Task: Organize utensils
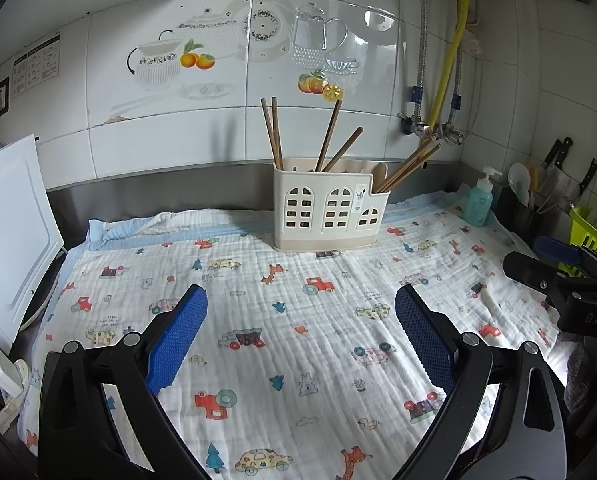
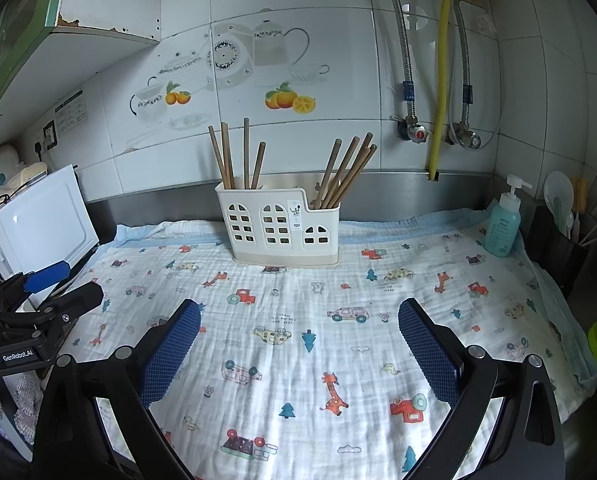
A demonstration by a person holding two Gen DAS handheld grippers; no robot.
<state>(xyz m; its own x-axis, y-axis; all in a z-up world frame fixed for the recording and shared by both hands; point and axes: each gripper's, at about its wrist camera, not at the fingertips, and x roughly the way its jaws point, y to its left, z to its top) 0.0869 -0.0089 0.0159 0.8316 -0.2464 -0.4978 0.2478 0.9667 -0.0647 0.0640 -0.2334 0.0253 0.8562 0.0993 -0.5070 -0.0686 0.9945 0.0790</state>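
A cream utensil holder (image 1: 330, 212) with window cut-outs stands at the back of the patterned cloth (image 1: 298, 320); it also shows in the right wrist view (image 2: 278, 224). Several brown wooden chopsticks (image 1: 274, 132) stand in its left part, more lean out of its right part (image 2: 348, 172), and a wooden spoon (image 1: 379, 176) stands there too. My left gripper (image 1: 301, 312) is open and empty above the cloth, well in front of the holder. My right gripper (image 2: 299, 328) is open and empty too, and appears at the right edge of the left wrist view (image 1: 558, 272).
A white cutting board (image 1: 10, 232) leans at the left. A teal soap pump bottle (image 2: 502, 224) stands at the back right. A dark utensil and knife holder (image 2: 570, 232) and a green basket (image 1: 590, 236) are at the far right. Pipes and valves (image 2: 418, 132) are on the tiled wall.
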